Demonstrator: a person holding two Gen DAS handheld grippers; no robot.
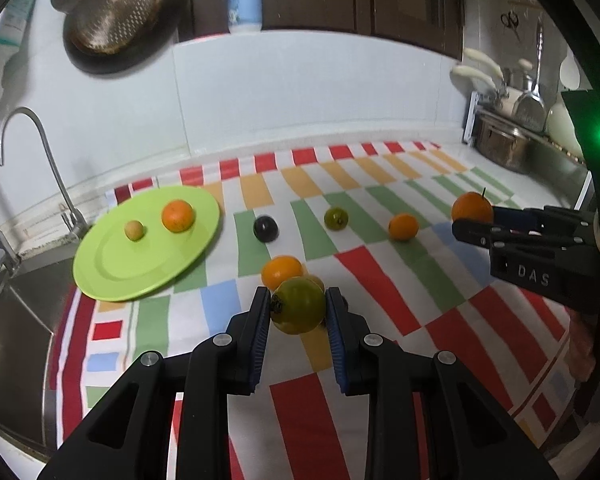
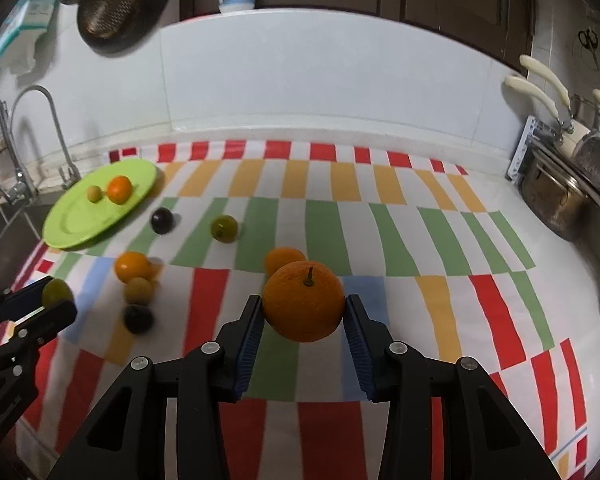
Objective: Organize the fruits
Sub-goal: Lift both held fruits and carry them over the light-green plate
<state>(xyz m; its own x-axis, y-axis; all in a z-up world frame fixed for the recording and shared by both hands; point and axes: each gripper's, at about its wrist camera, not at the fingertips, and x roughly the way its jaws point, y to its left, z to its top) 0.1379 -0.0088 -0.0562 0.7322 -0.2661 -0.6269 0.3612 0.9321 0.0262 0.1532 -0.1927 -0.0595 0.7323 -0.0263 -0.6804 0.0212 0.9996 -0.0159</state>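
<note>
Striped cloth point(image 2: 400, 240); fruit-filled claws point(image 1: 298, 310).

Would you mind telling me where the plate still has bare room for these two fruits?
The plate is bare across its near half, toward the sink. Its far part holds an orange and a small pale fruit. Just right of it, loose fruit crowds the cloth.

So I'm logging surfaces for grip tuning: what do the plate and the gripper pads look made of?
Plate: probably plastic or melamine, going by its uniform lime green and soft sheen; glazed ceramic is possible. Pads of the left gripper: seemingly blue rubber or soft plastic with fine ridges, matte, set in black hard-plastic fingers.
</note>
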